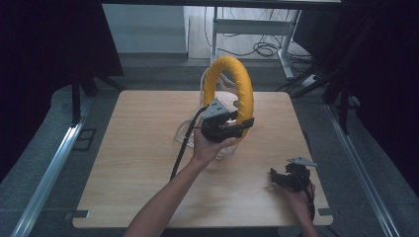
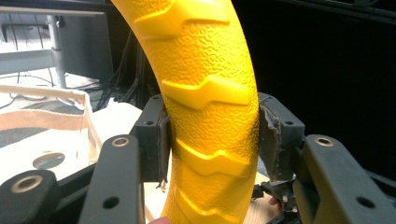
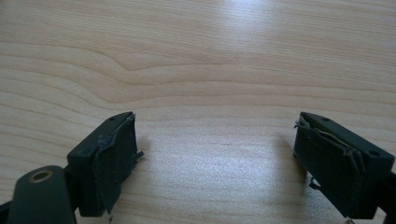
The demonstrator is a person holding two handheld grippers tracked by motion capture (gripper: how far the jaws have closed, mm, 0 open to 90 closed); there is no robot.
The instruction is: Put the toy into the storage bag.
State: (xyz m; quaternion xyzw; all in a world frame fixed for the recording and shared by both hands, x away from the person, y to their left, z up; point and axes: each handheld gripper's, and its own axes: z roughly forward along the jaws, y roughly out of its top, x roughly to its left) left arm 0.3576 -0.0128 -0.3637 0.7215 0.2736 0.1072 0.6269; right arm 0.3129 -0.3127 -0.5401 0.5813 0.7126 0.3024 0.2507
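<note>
A yellow ribbed ring [image 1: 232,84] stands upright over the middle of the wooden table [image 1: 138,163], lifted above a clear bag [image 1: 213,101]. My left gripper [image 1: 239,126] is shut on the ring's lower right part. In the left gripper view the yellow ring [image 2: 210,107] is pinched between both pads [image 2: 273,140], and the clear bag [image 2: 51,135] lies to the left behind it. My right gripper [image 1: 286,177] rests near the table's front right corner. In the right gripper view it [image 3: 215,161] stands open over bare wood, with nothing between its pads [image 3: 116,158].
Beyond the table's far edge stand a white desk frame [image 1: 252,29] and loose cables [image 1: 267,49] on the floor. Dark stands [image 1: 341,84] and metal rails [image 1: 44,173] flank the table on both sides.
</note>
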